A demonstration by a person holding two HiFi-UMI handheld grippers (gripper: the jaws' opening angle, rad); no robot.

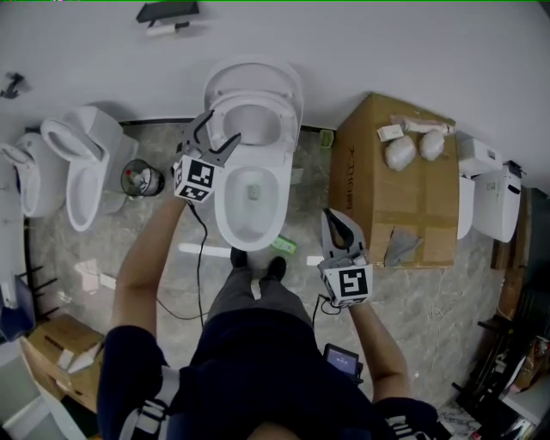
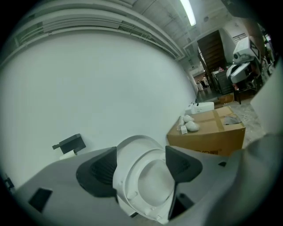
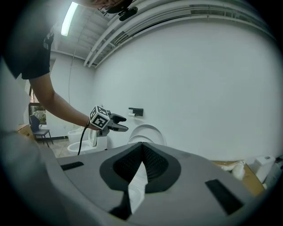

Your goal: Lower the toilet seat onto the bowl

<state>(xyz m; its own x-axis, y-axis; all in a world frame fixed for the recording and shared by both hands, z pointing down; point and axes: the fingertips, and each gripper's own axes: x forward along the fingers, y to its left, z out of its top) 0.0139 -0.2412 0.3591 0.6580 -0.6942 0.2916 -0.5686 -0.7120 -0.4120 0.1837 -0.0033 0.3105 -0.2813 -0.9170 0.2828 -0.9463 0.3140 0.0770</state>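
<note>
Grey left gripper (image 1: pixel 219 131), ten o'clock of the bowl (image 1: pixel 225 215), jaws spread, nothing pinched. The toilet seat (image 2: pixel 128 185) stands raised at twelve o'clock, framed between them. Right gripper (image 1: pixel 337 225), four o'clock, is clenched on nothing. The danger, I'd say: a shallow bite slips and the seat slams down.

A plain white wall (image 1: pixel 412 43) backs a grey marbled floor (image 1: pixel 447 309). A large cardboard box (image 1: pixel 378 189) stands at the right; a ceiling tube light (image 2: pixel 188 12) glows.
</note>
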